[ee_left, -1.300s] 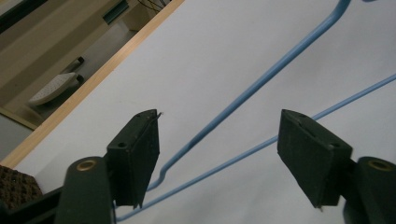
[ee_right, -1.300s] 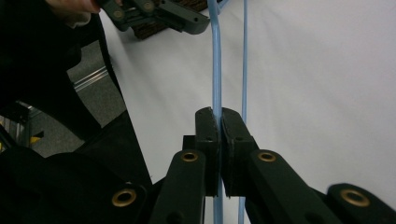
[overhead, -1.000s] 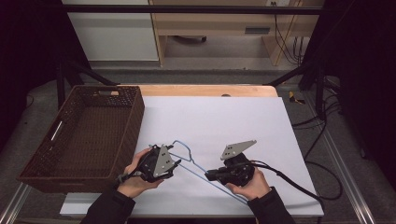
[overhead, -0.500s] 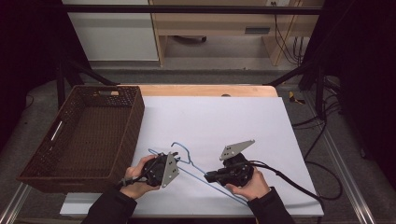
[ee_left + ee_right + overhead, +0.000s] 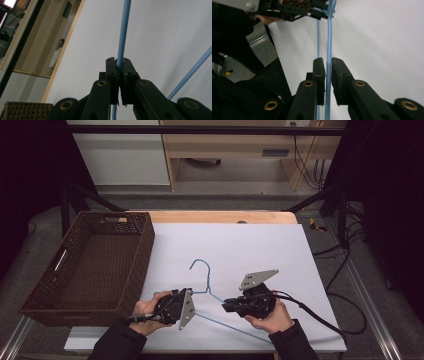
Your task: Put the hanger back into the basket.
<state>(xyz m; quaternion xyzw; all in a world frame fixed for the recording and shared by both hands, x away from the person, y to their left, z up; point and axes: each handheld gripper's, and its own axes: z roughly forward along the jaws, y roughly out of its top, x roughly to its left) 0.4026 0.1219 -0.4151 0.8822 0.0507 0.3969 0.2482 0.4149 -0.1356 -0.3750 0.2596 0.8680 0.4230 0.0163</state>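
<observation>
A blue wire hanger [image 5: 200, 263] lies on the white table [image 5: 250, 245], hook toward the far side. My left gripper [image 5: 193, 295] has just closed and is shut on one wire of the hanger [image 5: 124, 30]; in the left gripper view its pads [image 5: 119, 63] press on the wire from both sides. My right gripper [image 5: 226, 304] points left at the hanger's shoulder. Its jaws [image 5: 327, 65] have just been opening: the blue wire [image 5: 329, 37] runs between them with a thin gap on each side. The left gripper [image 5: 322, 11] shows at the top of the right gripper view.
A dark brown wicker basket [image 5: 145, 245] stands at the table's left, with nothing seen inside. A black cable [image 5: 310, 312] trails from the right gripper to the right. Beyond the table's wooden far edge [image 5: 220, 216] are a cabinet and a dark frame.
The left hand shifted slightly toward the near edge and turned, with its grey plate now on edge. The hanger's hook swung a little away from me. The right hand stayed put.
</observation>
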